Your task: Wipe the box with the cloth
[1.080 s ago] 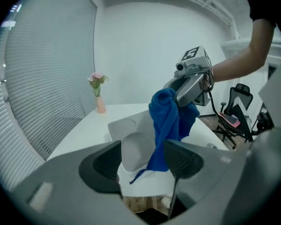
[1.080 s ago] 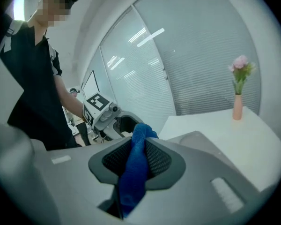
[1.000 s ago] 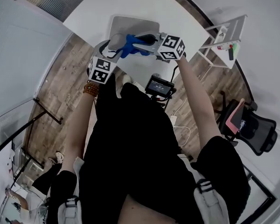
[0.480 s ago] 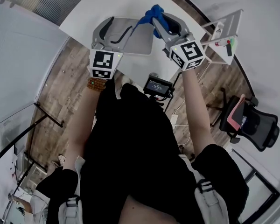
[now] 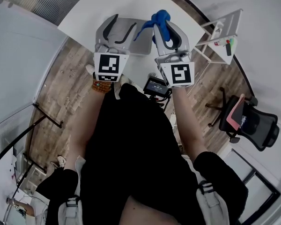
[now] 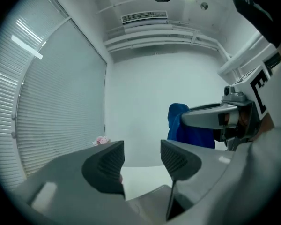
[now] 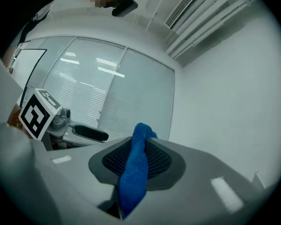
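Cloth held in the air over the box.
Right claw (image 7: pixel 136 159) clamped on blue cloth (image 7: pixel 132 175), above grey box (image 5: pixel 141 45) on white worktop (image 5: pixel 131 3); left claw (image 6: pixel 141 161) empty, jaws apart, just been narrowing.

A black office chair (image 5: pixel 256 128) stands on the wood floor (image 5: pixel 56 93), apart from the white table (image 5: pixel 131 3).

The cloth (image 5: pixel 159 18) is blue, the box (image 5: pixel 141 45) grey, the table (image 5: pixel 131 0) white.
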